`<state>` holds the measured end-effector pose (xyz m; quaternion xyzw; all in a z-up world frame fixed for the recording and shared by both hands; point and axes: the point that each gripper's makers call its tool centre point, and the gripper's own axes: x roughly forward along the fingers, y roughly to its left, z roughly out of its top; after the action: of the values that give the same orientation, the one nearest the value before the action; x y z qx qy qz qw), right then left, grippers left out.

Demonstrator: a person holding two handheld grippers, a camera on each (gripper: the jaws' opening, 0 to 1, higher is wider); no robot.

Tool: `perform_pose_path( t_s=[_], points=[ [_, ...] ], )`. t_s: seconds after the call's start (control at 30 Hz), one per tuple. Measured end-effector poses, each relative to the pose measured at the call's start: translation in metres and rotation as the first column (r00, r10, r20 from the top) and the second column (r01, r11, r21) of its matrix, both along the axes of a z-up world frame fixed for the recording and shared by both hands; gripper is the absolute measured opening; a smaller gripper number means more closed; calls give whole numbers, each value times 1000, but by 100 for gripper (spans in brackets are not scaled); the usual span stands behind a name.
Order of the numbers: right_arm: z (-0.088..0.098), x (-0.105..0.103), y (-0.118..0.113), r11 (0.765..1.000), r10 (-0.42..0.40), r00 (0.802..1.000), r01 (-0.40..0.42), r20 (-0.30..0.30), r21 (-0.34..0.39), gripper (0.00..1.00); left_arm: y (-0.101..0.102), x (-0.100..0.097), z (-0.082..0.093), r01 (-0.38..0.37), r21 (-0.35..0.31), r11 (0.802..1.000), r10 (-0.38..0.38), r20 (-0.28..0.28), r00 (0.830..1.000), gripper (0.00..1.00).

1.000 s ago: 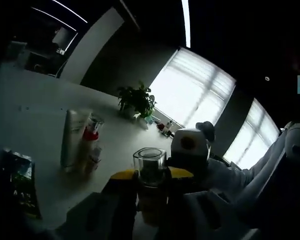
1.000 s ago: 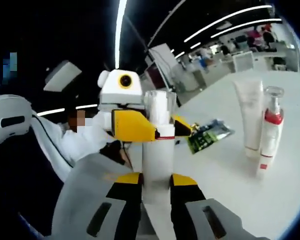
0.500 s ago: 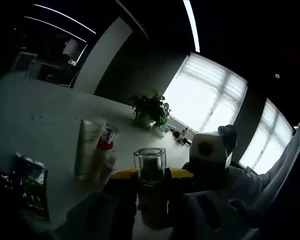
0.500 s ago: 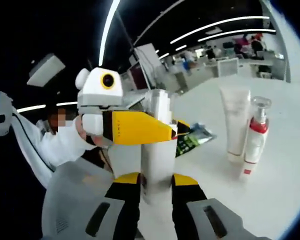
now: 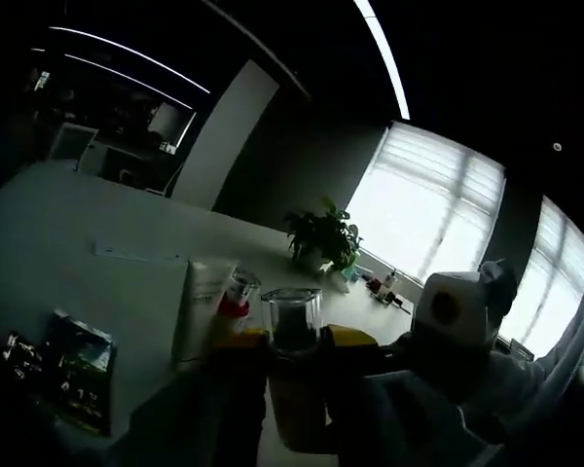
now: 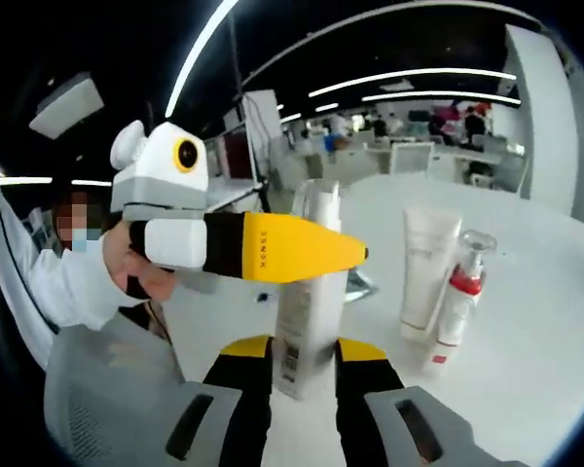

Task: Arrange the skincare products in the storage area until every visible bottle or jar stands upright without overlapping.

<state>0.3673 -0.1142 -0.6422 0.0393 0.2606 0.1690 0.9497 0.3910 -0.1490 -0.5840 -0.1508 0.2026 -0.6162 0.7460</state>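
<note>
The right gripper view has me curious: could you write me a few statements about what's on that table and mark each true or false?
1. The right gripper grips a tall white bottle between its jaws. True.
2. The white tube lies flat on the table. False: it stands upright.
3. A red-collared pump bottle stands beside the tube. True.
4. The pump bottle has no cap. False: a clear cap covers its top.
5. The left gripper reaches in from the left. True.

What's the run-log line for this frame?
left gripper: shut on tall white bottle | right gripper: shut on tall white bottle | white tube, red pump bottle: upright on table
</note>
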Motion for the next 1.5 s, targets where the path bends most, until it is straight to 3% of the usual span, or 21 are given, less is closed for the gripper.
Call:
perform_pose_path(
  t_s=[0.57,0.8,1.07,1.3,1.4,1.5],
  points=[
    [3,14,-13,986,-108,992,116,71,-122,15,-3,18,7,-177,-41,983,179,32,983,17],
    [5,17,-20,978,-140,986,152,88,-143,14,-3,21,9,-216,-55,975,218,43,975,17],
    [5,15,-24,975,-129,988,141,84,-170,13,-6,16,9,-197,-54,979,200,55,978,17],
    [8,11,-18,994,-98,993,100,66,-36,12,-8,12,12,-128,-50,991,133,115,984,17],
    [7,9,-20,995,-88,994,91,64,-47,12,-10,7,11,-94,-40,995,98,111,989,17],
    [9,7,-14,997,-63,997,61,52,39,12,-10,4,13,-66,-45,997,71,103,992,17]
  ],
)
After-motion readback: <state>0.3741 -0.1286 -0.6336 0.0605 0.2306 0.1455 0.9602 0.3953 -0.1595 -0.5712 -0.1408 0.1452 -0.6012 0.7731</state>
